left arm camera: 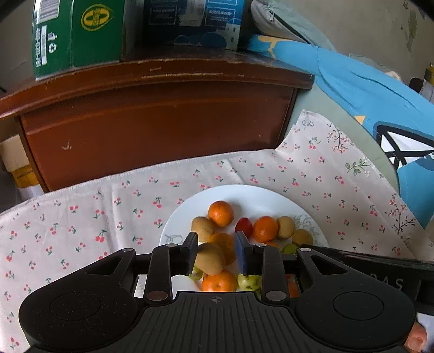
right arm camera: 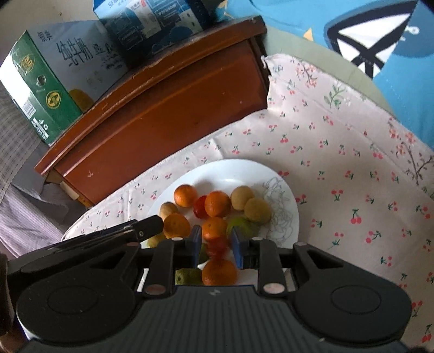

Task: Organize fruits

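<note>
The fruit lies heaped on a white plate (left arm camera: 244, 194) in the lower middle of both views: oranges, brown kiwis, small green fruits and red ones, most of them touching.

In the left wrist view a kiwi (left arm camera: 210, 258) sits between the fingers of the left claw (left arm camera: 217, 252), with an orange (left arm camera: 223, 244) just behind it and another orange (left arm camera: 219, 281) below. The fingers stand apart; the left pad seems to meet the kiwi, the blue right pad is clear of it. Whether it grips cannot be told. Farther up the plate lie an orange (left arm camera: 221, 213), a red fruit (left arm camera: 243, 226), a further orange (left arm camera: 265, 229) and two more kiwis (left arm camera: 285, 227).

In the right wrist view the right claw (right arm camera: 215, 245) has its fingers apart over a blurred red fruit (right arm camera: 216, 248), with an orange (right arm camera: 219, 271) below it and another (right arm camera: 214, 227) above. If the pads touch the red fruit is unclear. The black tip of the other tool (right arm camera: 146, 229) reaches in from the left.

The plate rests on a cherry-print cloth (left arm camera: 108, 211). Behind, in the upper half, stands a brown wooden cabinet (left arm camera: 152, 122) carrying a green carton (left arm camera: 76, 35) and a blue carton (left arm camera: 190, 21). Blue fabric (left arm camera: 366, 89) fills the upper right.
</note>
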### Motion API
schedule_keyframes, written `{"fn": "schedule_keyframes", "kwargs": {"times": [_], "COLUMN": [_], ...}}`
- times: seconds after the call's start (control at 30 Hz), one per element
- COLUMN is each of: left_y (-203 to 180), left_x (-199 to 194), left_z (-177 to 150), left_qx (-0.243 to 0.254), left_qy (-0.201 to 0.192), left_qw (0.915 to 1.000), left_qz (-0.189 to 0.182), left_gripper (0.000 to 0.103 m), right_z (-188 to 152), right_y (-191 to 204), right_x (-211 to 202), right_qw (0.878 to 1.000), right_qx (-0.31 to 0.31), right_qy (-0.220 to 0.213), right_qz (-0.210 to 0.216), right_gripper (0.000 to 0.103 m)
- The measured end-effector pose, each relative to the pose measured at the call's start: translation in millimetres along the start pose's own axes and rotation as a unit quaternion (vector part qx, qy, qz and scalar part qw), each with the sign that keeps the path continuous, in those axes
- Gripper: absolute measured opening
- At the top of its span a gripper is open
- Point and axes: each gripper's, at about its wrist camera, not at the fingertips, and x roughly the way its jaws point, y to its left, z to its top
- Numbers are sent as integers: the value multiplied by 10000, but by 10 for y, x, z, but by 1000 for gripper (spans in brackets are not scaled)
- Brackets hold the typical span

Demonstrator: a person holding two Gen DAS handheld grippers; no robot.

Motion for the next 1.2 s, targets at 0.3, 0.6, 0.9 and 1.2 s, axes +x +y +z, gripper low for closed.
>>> {"fn": "schedule_keyframes", "kwargs": {"times": [0.3,0.6,0.9,1.2], "left_y": [-4,0,-50,-33], "left_x": [-200,-520,-818,-954], "left_z": [82,177,212,99], "left_qx": [-50,-165,-233,-251], "left_qy": [-68,-162,-104,143], "left_qw": [9992,9978,9963,9938], "left_qz": [392,620,821,1070], "left_gripper": [71,91,100,100], "right_z": [70,131,155,51], "right_y": [34,76,208,169], "right_x": [-81,-249,-499,-738], "right_qw": [9998,9998,9982,9982], "right_qx": [-78,-108,-433,-386], "right_qy": [-162,-175,-302,-260], "right_qz": [-62,-73,-299,-385], "right_gripper": [35,47,67,83]}}
